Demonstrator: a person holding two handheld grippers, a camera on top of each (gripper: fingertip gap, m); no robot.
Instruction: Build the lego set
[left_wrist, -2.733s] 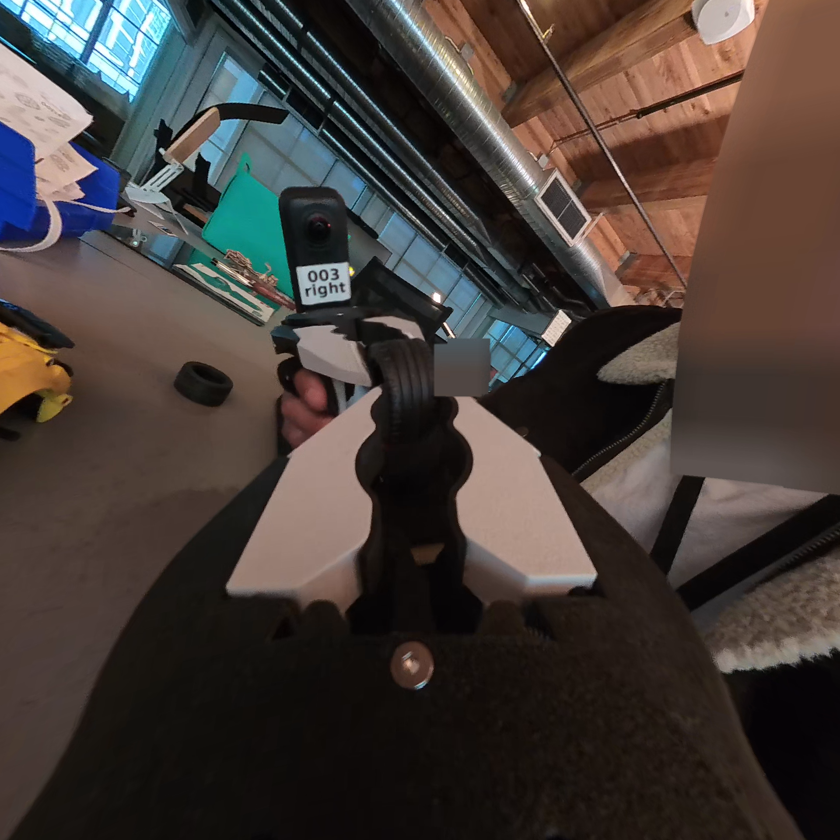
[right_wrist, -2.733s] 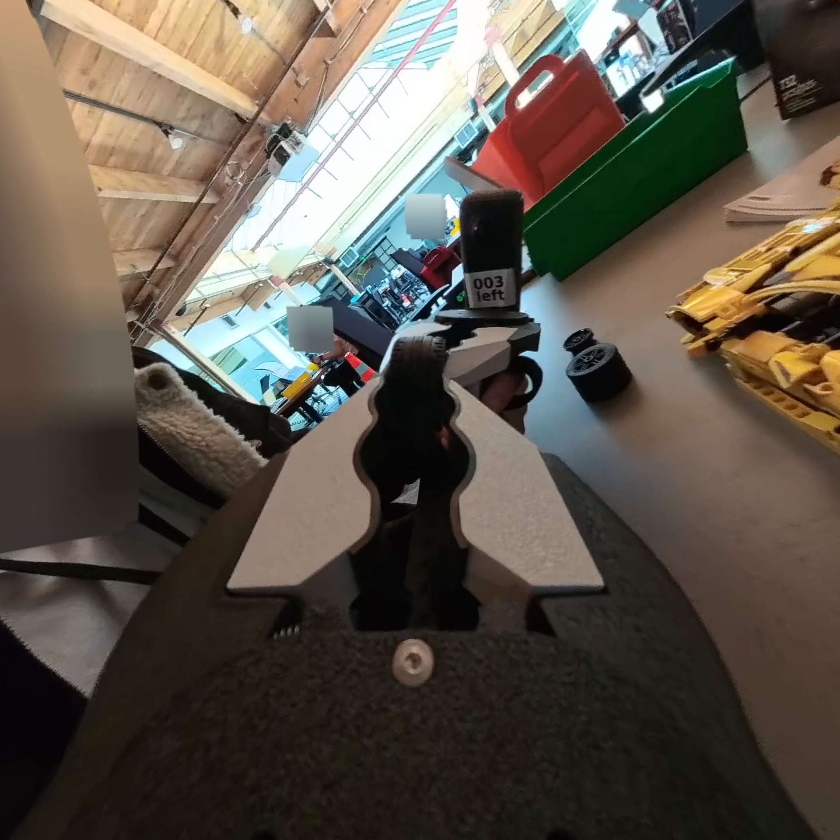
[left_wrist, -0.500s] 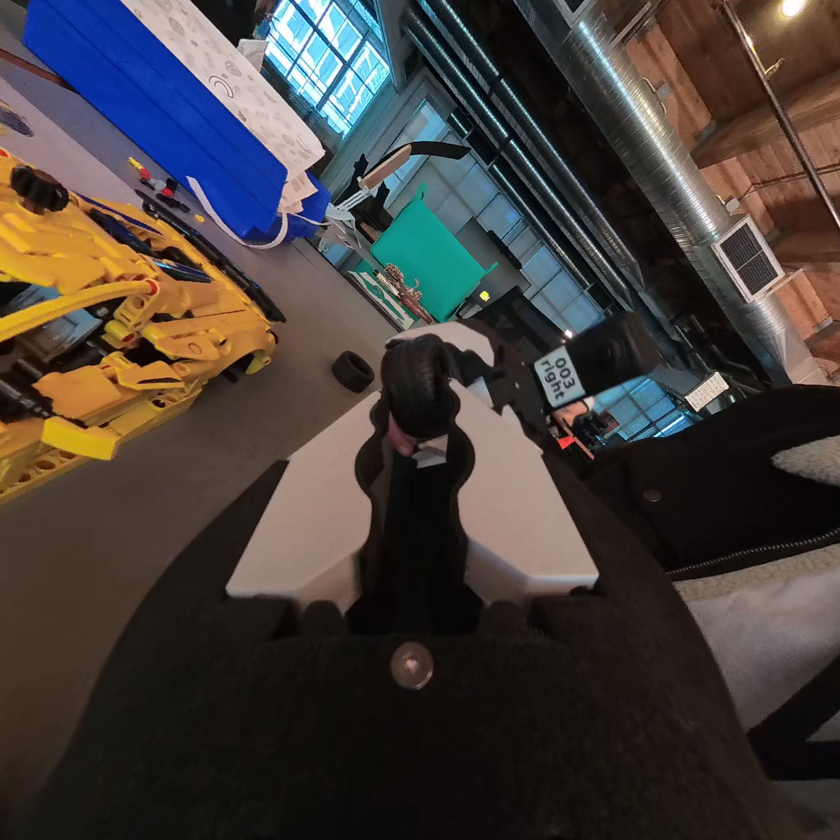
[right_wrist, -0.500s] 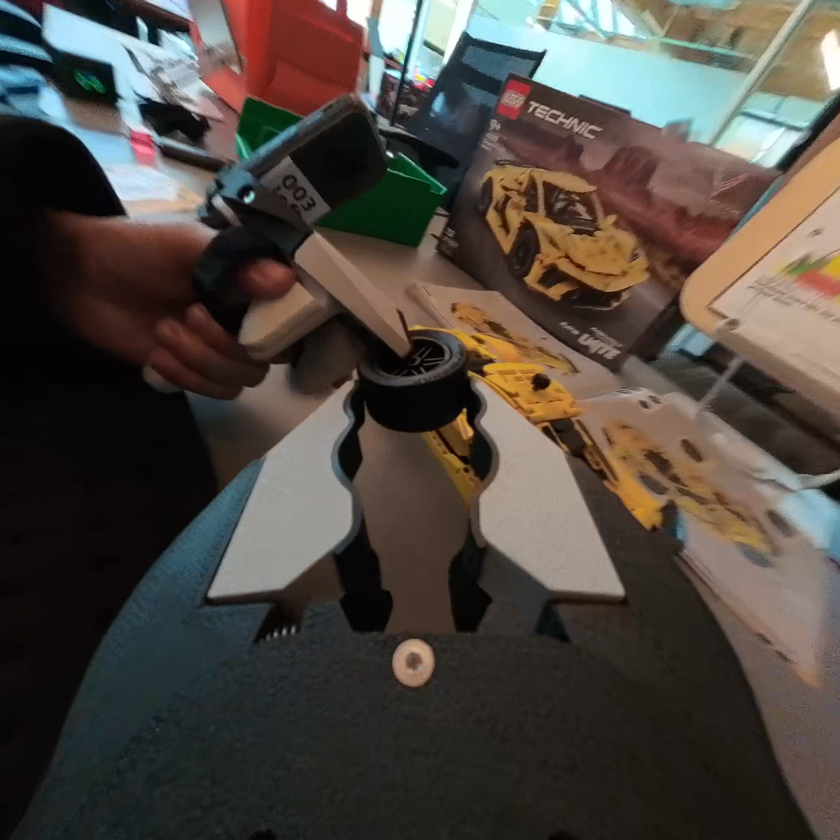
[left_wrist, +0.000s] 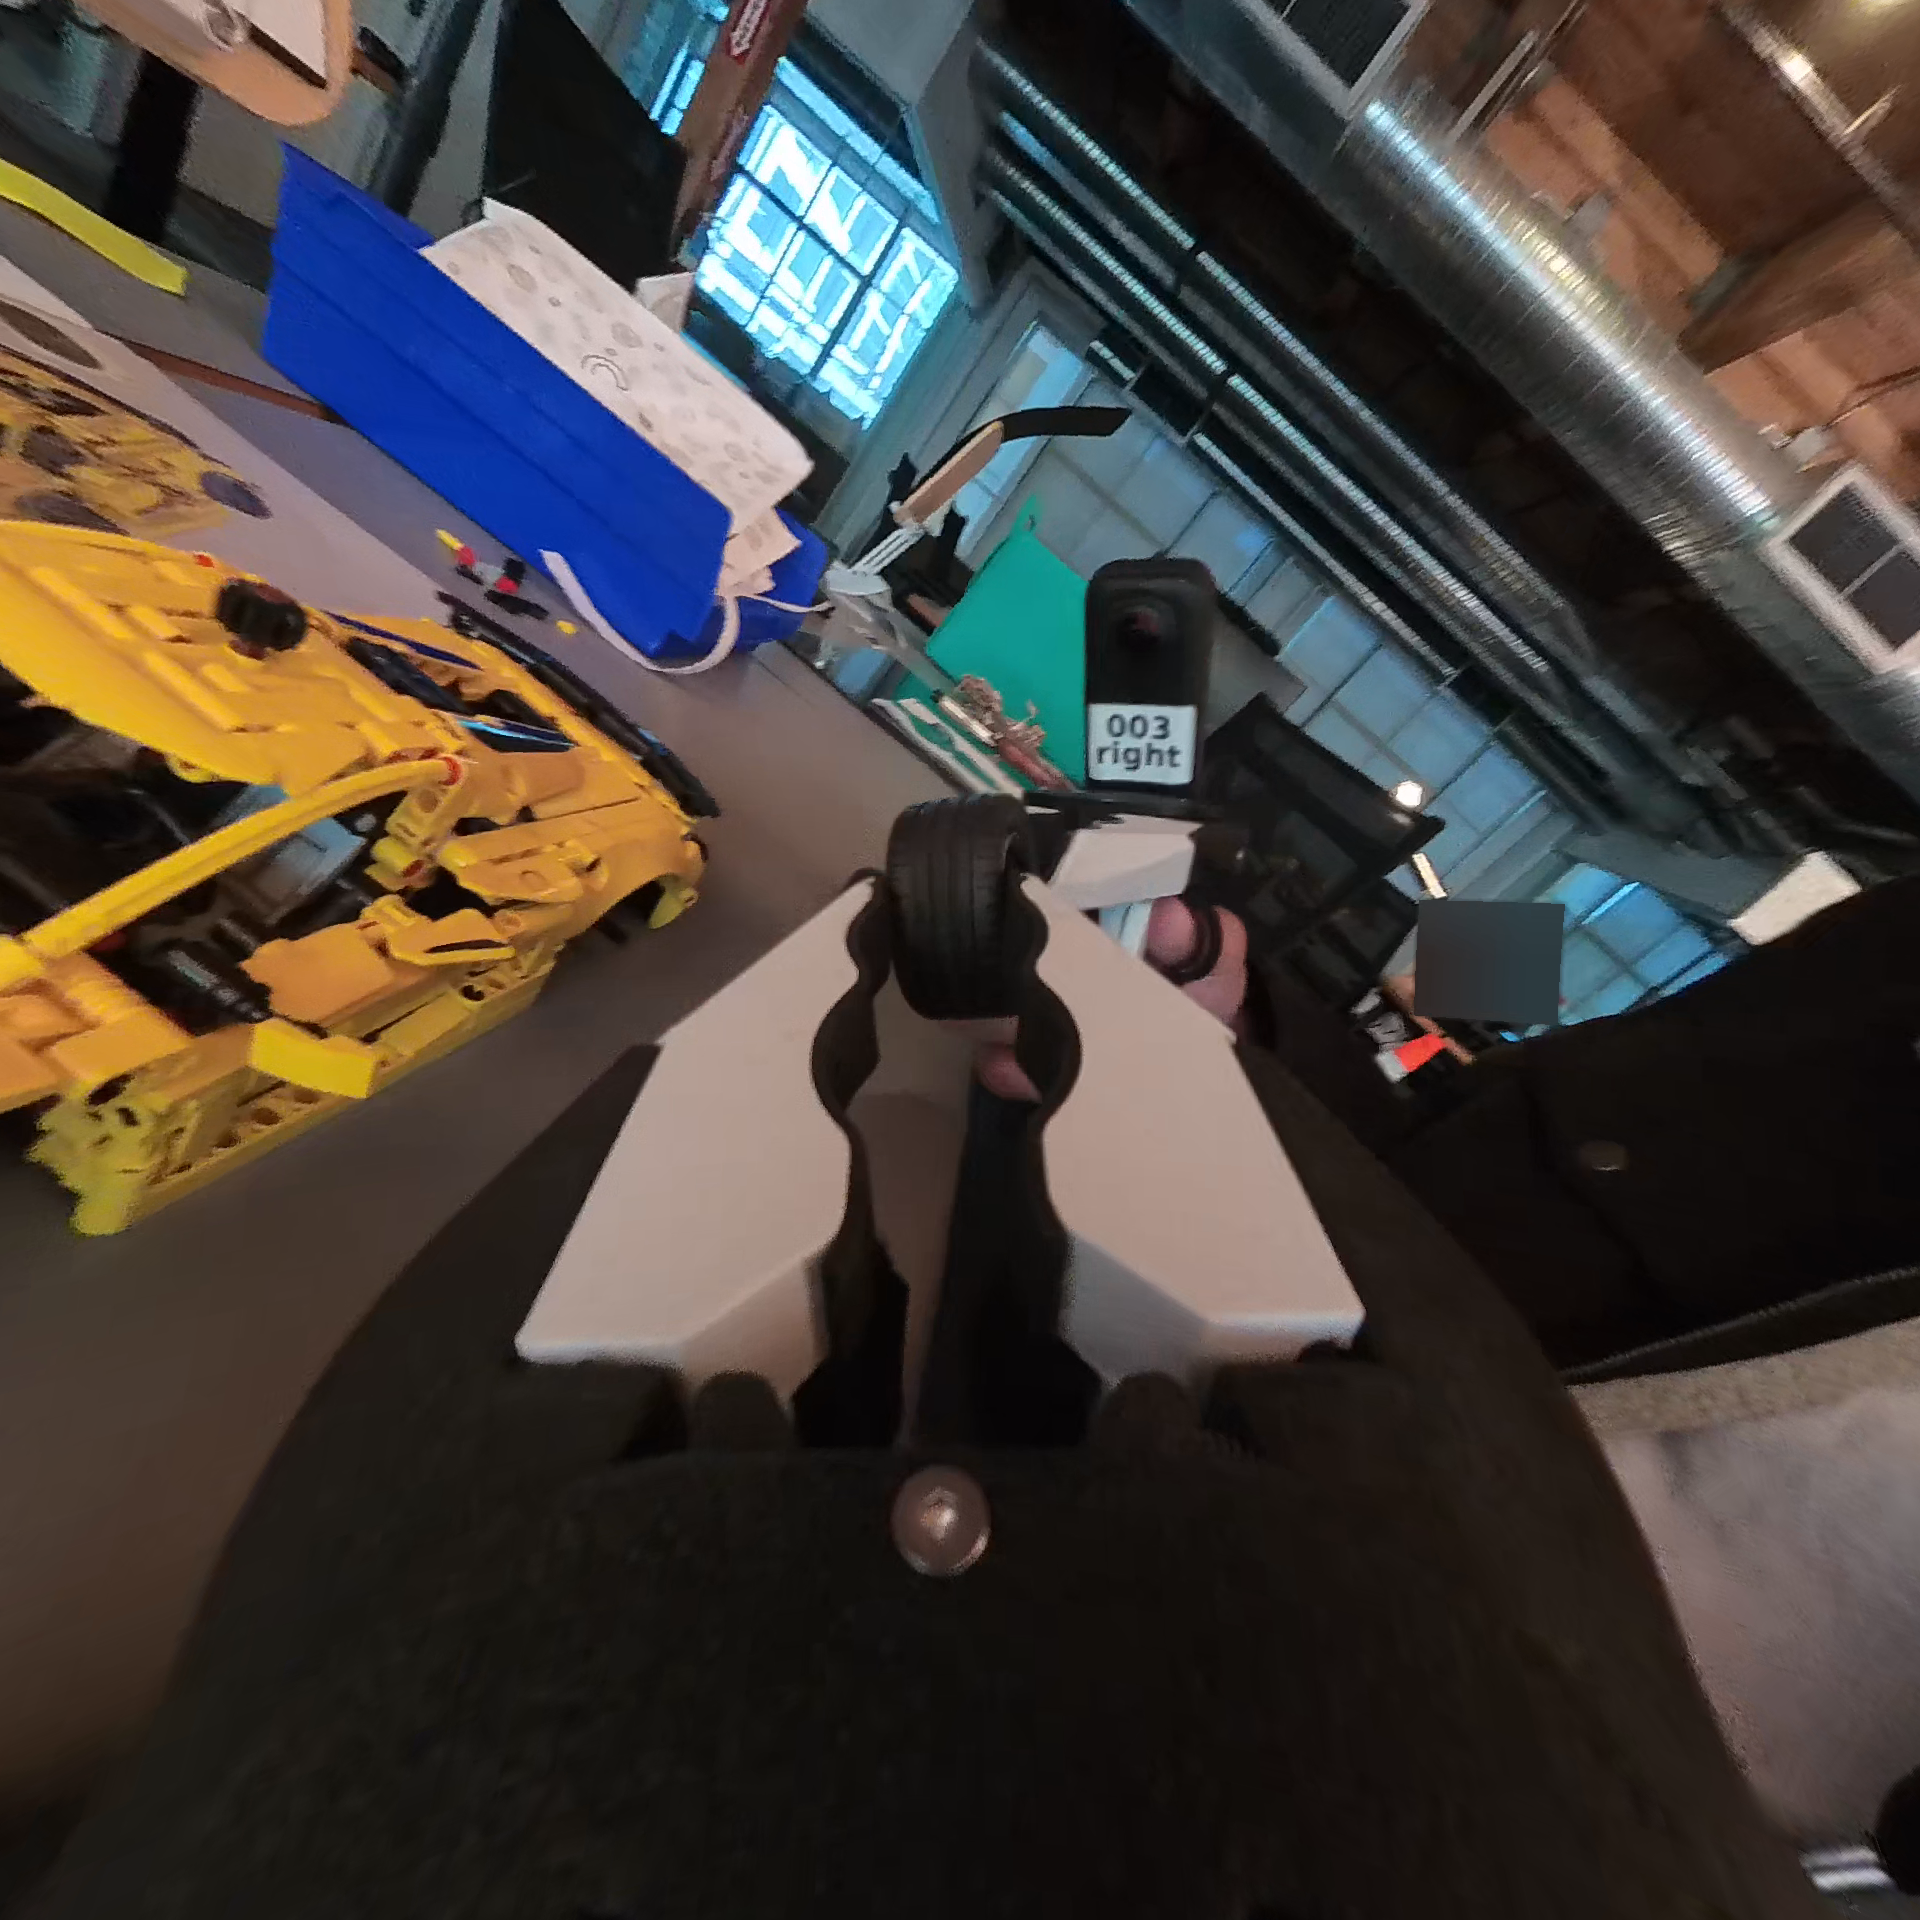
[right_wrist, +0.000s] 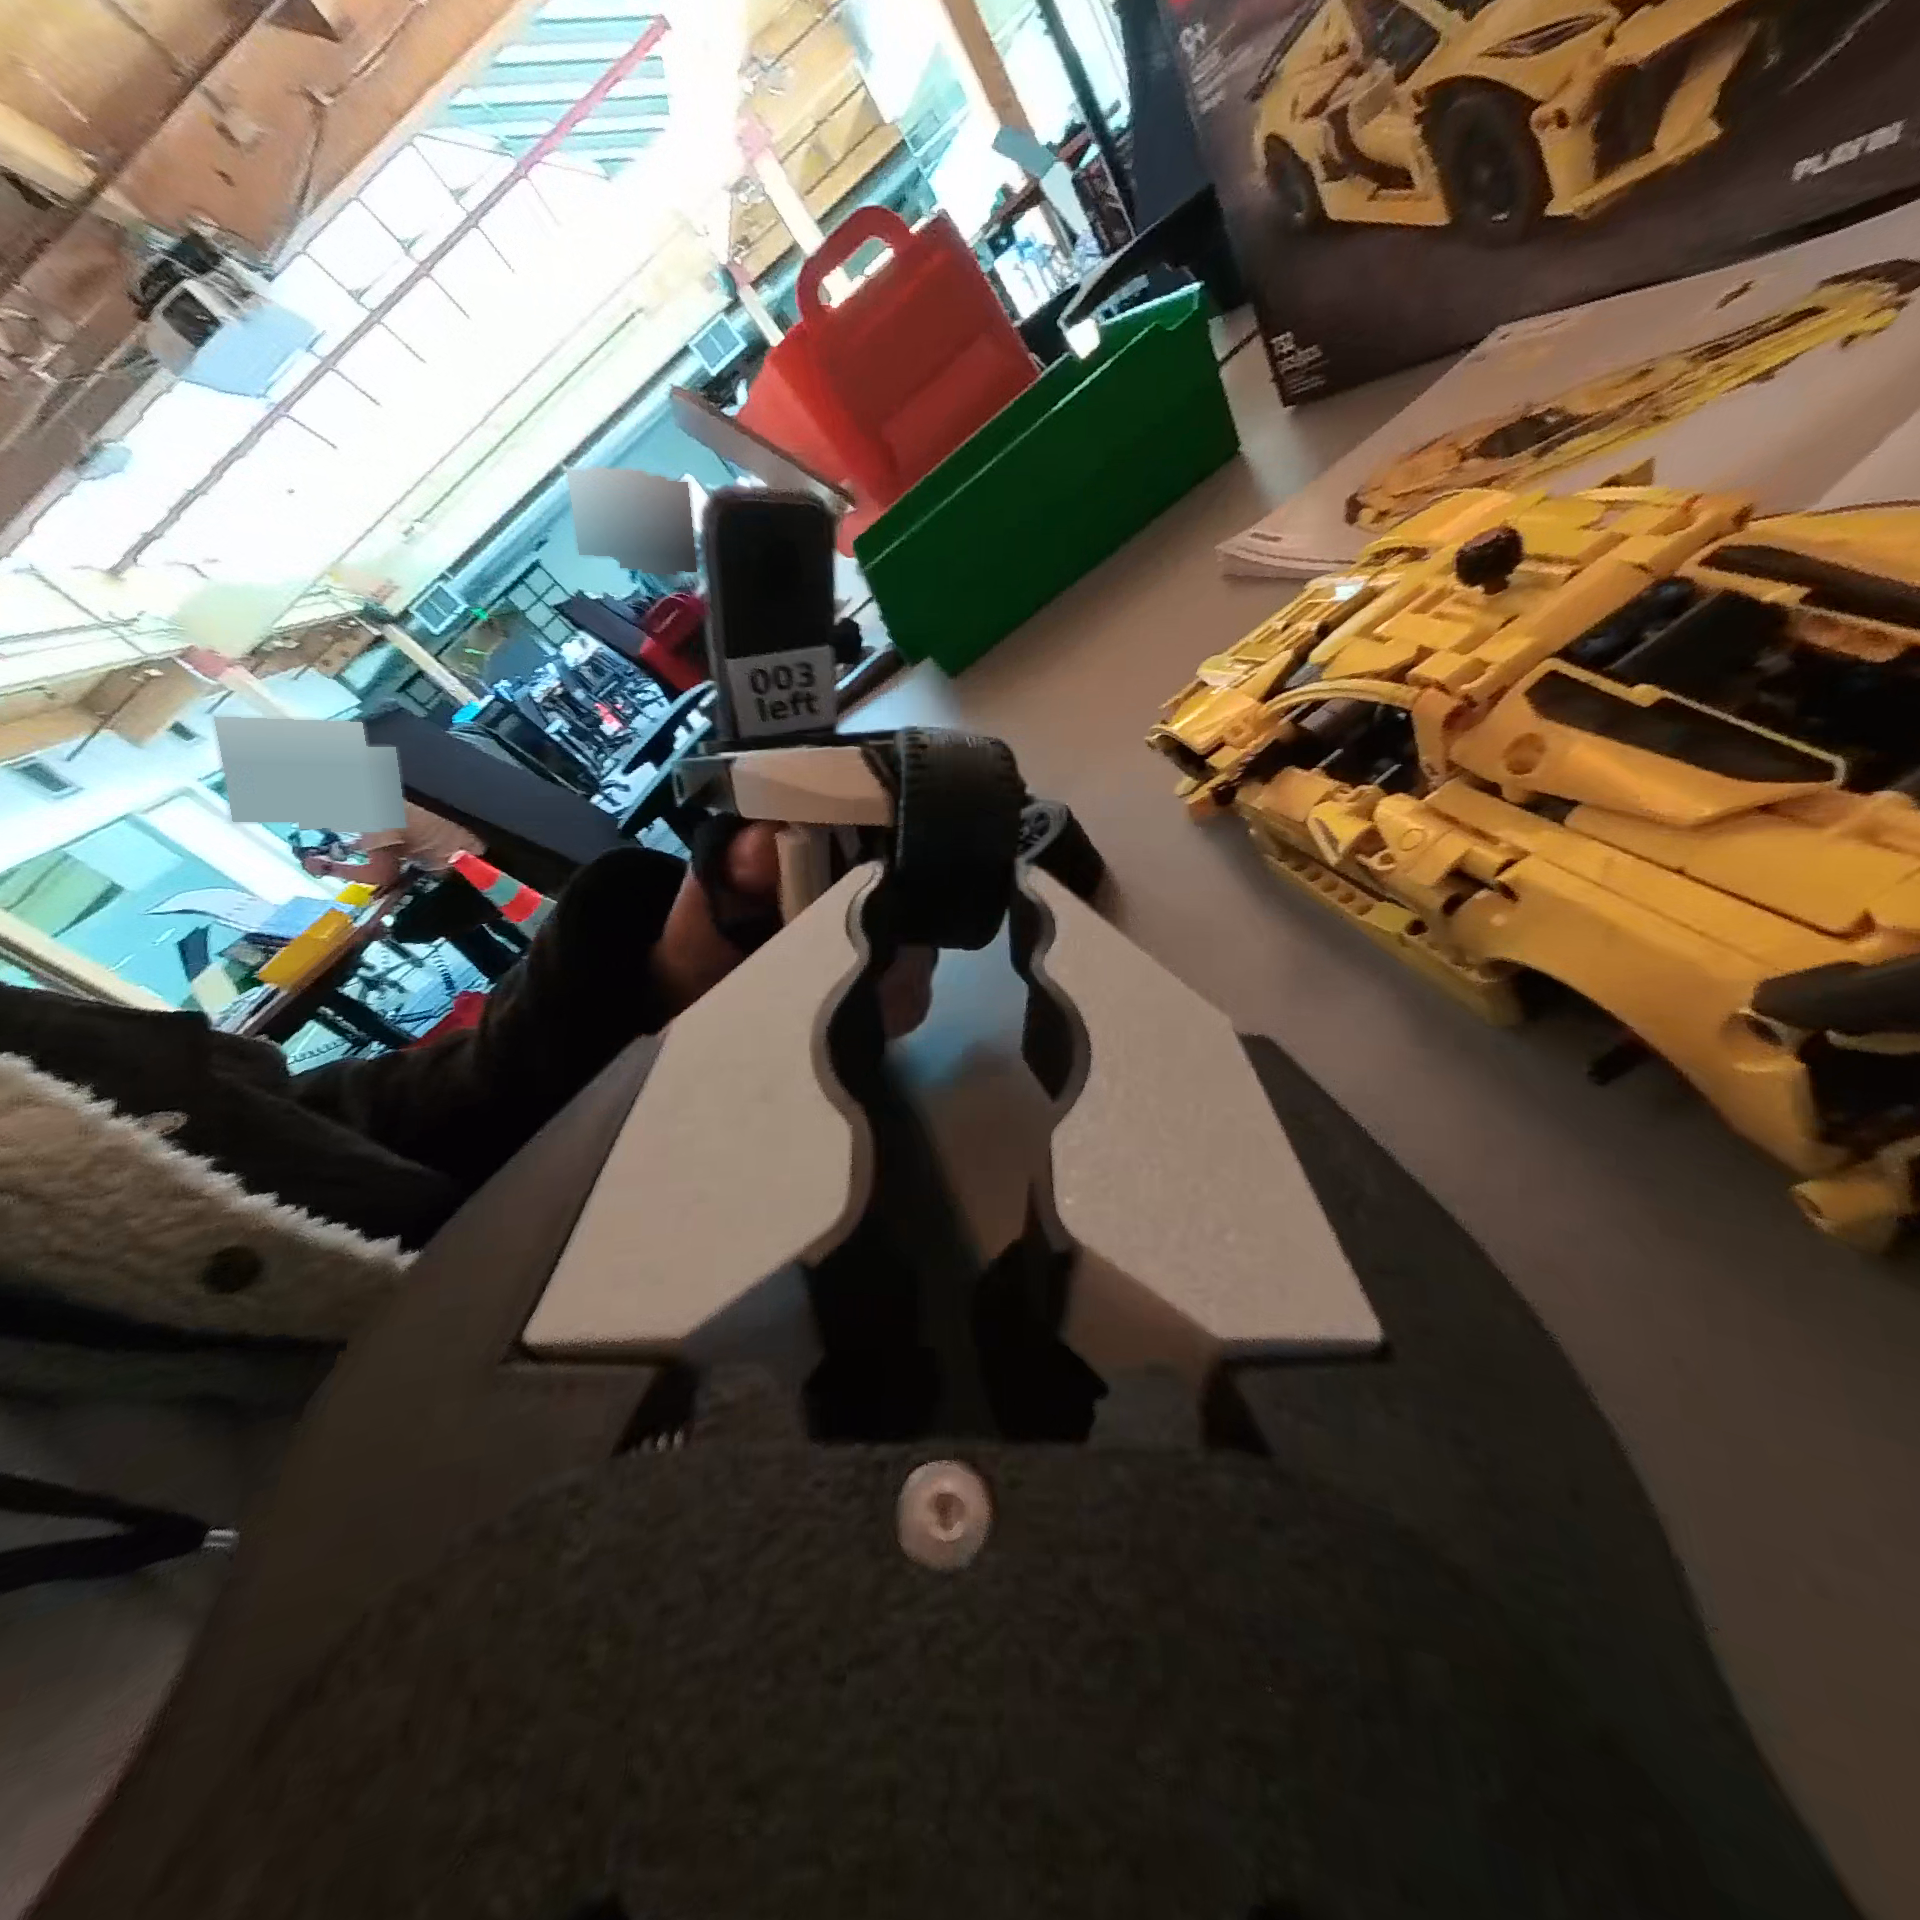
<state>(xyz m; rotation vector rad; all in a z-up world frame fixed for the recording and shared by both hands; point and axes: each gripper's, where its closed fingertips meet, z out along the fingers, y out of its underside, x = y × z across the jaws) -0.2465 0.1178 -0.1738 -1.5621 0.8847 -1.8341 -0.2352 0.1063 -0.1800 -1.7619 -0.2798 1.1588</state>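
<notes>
I hold both grippers raised above the grey desk (left_wrist: 727, 790), facing each other, with one black rubber tyre (left_wrist: 956, 914) between them. In the left wrist view, the left gripper (left_wrist: 951, 925) has its fingers clenched on the tyre, the tread facing the camera and each white fingertip pressing a sidewall. In the right wrist view, the right gripper (right_wrist: 945, 894) grasps the same tyre (right_wrist: 951, 831) in the same way, its fingers closed against the rubber from the opposite direction. The tyre is therefore off the desk, gripped by both tools at once. The yellow lego car (left_wrist: 291, 852) stands on the desk to the left of the left gripper, well apart from the tyre; in the right wrist view the car (right_wrist: 1558, 790) lies to the right. Beyond it, an open instruction booklet (right_wrist: 1621, 416) lies flat, and the product box (right_wrist: 1558, 187) stands upright behind the booklet. A green bin (right_wrist: 1049, 509) sits on the desk near the booklet, with a red bag (right_wrist: 894, 353) behind it. A blue bin (left_wrist: 488, 447) holding printed paper sits at the far desk edge, with a few small loose parts (left_wrist: 488, 577) beside it
</notes>
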